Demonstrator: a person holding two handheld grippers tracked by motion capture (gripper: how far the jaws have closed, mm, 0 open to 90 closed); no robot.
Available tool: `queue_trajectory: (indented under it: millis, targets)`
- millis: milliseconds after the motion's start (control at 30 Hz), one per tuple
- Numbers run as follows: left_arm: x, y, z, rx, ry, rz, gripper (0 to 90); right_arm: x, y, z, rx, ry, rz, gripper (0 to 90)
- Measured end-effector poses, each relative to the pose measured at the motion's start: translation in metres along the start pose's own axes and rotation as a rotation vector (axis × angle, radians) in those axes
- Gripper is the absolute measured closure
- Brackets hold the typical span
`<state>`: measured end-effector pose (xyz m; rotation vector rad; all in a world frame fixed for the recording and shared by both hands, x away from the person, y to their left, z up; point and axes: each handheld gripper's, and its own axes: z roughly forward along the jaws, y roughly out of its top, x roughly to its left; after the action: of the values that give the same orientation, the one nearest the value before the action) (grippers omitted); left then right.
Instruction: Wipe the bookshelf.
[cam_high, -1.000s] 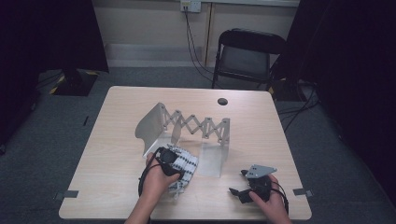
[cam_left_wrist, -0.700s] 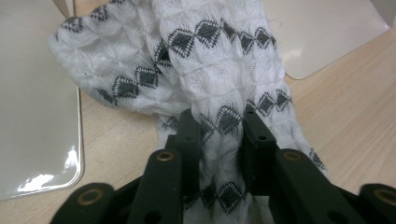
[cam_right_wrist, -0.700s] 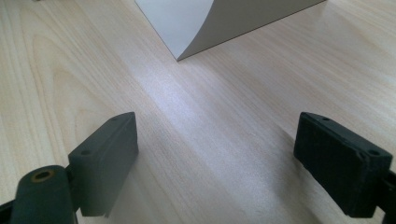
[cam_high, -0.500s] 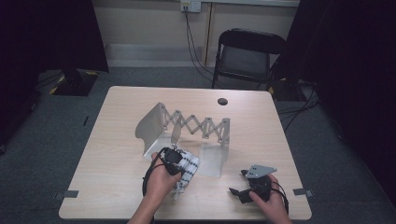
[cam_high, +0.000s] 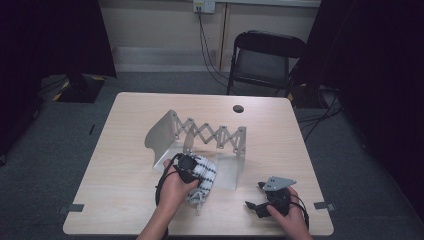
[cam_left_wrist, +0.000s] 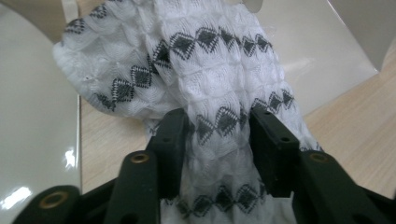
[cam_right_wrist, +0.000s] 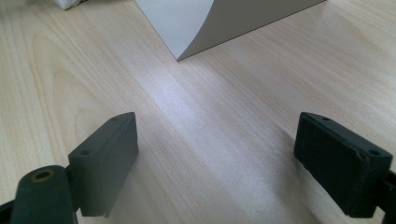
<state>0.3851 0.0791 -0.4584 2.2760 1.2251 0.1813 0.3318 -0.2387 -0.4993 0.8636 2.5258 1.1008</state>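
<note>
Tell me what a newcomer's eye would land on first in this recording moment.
First, the white cloth with black diamond bands, bunched at the near middle of the wooden table with the left gripper straddling a fold of it, its jaws having just been opening. Behind it stands a pale folding board with a scissor-lattice arm. The right gripper rests open over bare wood at the near right.

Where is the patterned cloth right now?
In the high view the patterned cloth lies near the table's front edge, between the left gripper's jaws, overlapping the folding board's flat panel.
</note>
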Motion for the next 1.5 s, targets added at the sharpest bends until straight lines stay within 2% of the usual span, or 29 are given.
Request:
queue_trajectory:
  millis: [133, 267, 400, 600, 733, 833, 967, 1033, 1100, 1333, 1500]
  targets:
    - [-0.001, -0.005, -0.009, 0.002, 0.025, 0.011, 41.7, 0.000, 0.000, 0.000, -0.001, -0.001, -0.001, 13.3]
    - [-0.002, -0.011, -0.014, 0.007, 0.038, 0.001, 32.1, 0.000, 0.000, 0.000, 0.000, 0.000, -0.001, 13.3]
    - [-0.002, -0.018, -0.007, 0.025, 0.047, 0.006, 28.1, 0.000, 0.000, 0.000, 0.000, 0.000, 0.000, 13.3]
    - [-0.002, -0.021, 0.004, 0.026, 0.055, 0.010, 24.7, 0.000, 0.000, 0.000, 0.000, 0.000, 0.000, 13.3]
    - [-0.004, -0.019, 0.003, 0.037, 0.063, 0.021, 30.3, 0.000, 0.000, 0.000, 0.000, 0.000, 0.000, 13.3]
    - [-0.006, -0.018, 0.002, 0.032, 0.041, 0.041, 43.6, 0.000, 0.000, 0.000, 0.000, 0.000, 0.000, 13.3]
    - [-0.008, -0.015, 0.002, 0.047, 0.005, 0.047, 57.9, 0.000, 0.000, 0.000, 0.000, -0.001, -0.001, 13.3]
    - [-0.008, -0.014, 0.002, 0.061, -0.019, 0.034, 69.9, 0.000, 0.000, 0.000, 0.000, -0.001, -0.001, 13.3]
    - [-0.009, -0.013, 0.002, 0.062, -0.026, 0.027, 76.1, 0.000, 0.000, 0.000, 0.000, 0.000, 0.000, 13.3]
    - [-0.005, -0.002, -0.002, 0.089, -0.013, -0.001, 81.1, 0.000, 0.000, 0.000, 0.000, 0.000, 0.000, 13.3]
    - [-0.001, 0.011, -0.013, 0.094, -0.016, -0.026, 81.2, 0.000, 0.000, 0.000, 0.000, 0.000, 0.000, 13.3]
